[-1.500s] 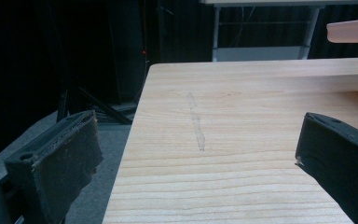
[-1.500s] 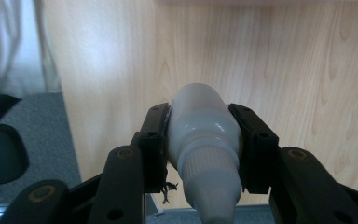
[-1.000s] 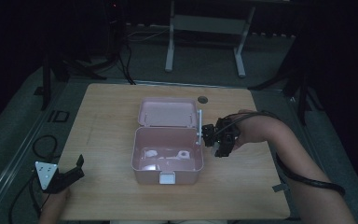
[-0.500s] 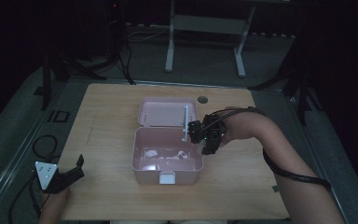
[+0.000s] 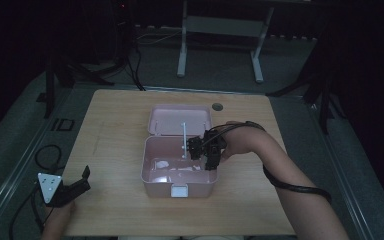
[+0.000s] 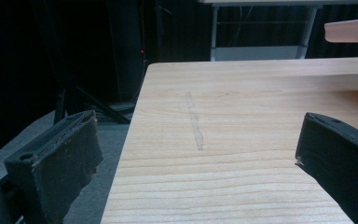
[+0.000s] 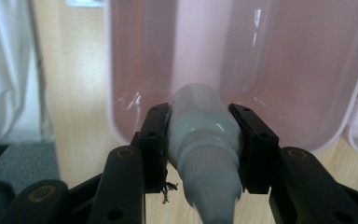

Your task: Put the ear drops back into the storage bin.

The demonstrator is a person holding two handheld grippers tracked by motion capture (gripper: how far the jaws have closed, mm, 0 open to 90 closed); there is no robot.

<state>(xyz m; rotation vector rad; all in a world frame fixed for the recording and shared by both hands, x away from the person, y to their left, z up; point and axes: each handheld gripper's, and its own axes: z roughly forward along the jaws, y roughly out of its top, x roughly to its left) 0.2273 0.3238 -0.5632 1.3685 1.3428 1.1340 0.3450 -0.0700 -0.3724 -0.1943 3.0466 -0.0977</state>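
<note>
We grip the white plastic squeeze bottle [image 7: 204, 135] in our right gripper [image 5: 203, 152] over the open pink plastic box [image 5: 152, 172]; release remains. Our left gripper [image 5: 75, 185], at seven o'clock, stands open and empty.

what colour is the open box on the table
Pale pink, box and lid alike, with a white latch in front; the high view shows it best.

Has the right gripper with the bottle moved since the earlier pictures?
Yes. The right gripper, shut on the bottle, has shifted leftward from beside the pink box to over its open tray.
</note>
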